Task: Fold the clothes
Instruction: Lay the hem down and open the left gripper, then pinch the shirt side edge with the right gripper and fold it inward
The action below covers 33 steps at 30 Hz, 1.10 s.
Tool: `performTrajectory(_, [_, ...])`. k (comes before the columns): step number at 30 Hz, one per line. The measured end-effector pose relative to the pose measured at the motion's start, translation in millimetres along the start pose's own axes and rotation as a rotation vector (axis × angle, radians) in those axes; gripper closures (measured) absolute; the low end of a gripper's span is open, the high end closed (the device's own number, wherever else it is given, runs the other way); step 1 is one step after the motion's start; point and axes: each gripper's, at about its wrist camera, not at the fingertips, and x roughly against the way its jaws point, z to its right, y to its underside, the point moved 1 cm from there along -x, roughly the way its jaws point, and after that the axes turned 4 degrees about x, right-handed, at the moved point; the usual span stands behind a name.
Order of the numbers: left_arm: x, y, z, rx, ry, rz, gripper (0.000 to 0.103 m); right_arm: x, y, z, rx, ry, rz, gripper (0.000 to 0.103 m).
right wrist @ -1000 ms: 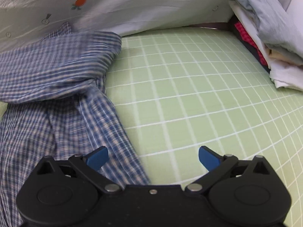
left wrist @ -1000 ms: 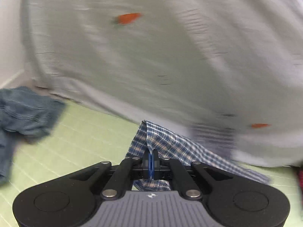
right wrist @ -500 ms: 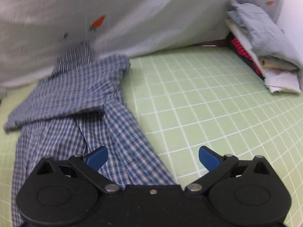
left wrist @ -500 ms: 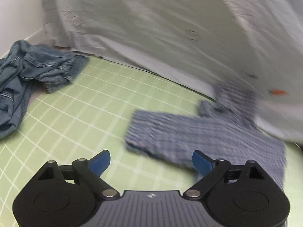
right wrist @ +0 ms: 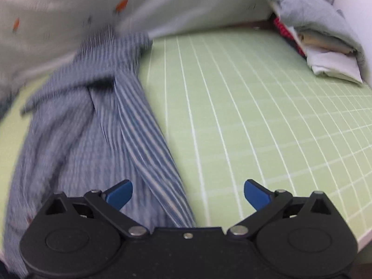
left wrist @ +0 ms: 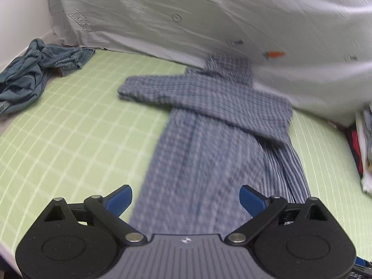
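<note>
A blue checked shirt (left wrist: 209,144) lies flat on the green grid mat (left wrist: 69,139), collar toward the back, with one sleeve folded across its chest toward the left. My left gripper (left wrist: 186,200) is open and empty, hovering over the shirt's lower part. The shirt also shows in the right wrist view (right wrist: 93,127), left of centre. My right gripper (right wrist: 188,195) is open and empty above the shirt's right edge.
Crumpled blue jeans (left wrist: 39,69) lie at the mat's far left. A stack of folded clothes (right wrist: 320,34) sits at the far right, also seen in the left wrist view (left wrist: 365,144). A white carrot-print sheet (left wrist: 209,18) hangs along the back.
My left gripper let go of the shirt sleeve, opened, and pulled back toward the shirt's hem. My right gripper stayed open and drew back a little.
</note>
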Motion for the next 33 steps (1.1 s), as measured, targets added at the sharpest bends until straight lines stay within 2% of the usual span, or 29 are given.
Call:
performTrajectory(4, [18,20,9,-0.008,-0.004,-0.008,0.005,4,13,8,0.031,-0.049,-0.014,0.004])
performTrajectory(7, [28,28,3,-0.014,-0.016,-0.011,0.005,3,21,8,0.027,-0.095,-0.024,0.016])
performTrajectory(9, [35,33,-1,-0.018,-0.024,-0.012,0.005,1,24,8,0.031,-0.121,-0.039,0.029])
performTrajectory(10, [38,35,-2,-0.019,-0.028,-0.013,0.005,0,25,8,0.035,-0.132,-0.045,0.032])
performTrajectory(12, [44,40,-6,-0.023,-0.036,-0.014,0.005,2,29,5,0.036,-0.135,-0.034,0.047])
performTrajectory(14, [51,46,-10,-0.027,-0.043,-0.016,0.005,3,30,2,0.024,-0.147,-0.021,0.051])
performTrajectory(16, [58,51,-13,-0.031,-0.051,-0.018,0.005,4,29,-5,0.016,-0.149,-0.009,0.063])
performTrajectory(18, [64,56,-17,-0.034,-0.059,-0.019,0.005,6,30,-13,0.022,-0.138,0.003,0.096])
performTrajectory(19, [67,58,-19,-0.036,-0.063,-0.02,0.005,9,31,-18,0.028,-0.127,0.008,0.1])
performTrajectory(25, [79,48,-56,-0.047,-0.031,0.027,0.005,41,38,-47,-0.026,-0.134,0.096,0.102])
performTrajectory(33, [78,33,-106,-0.097,0.055,0.015,0.005,84,28,-123,-0.038,-0.203,0.221,0.102])
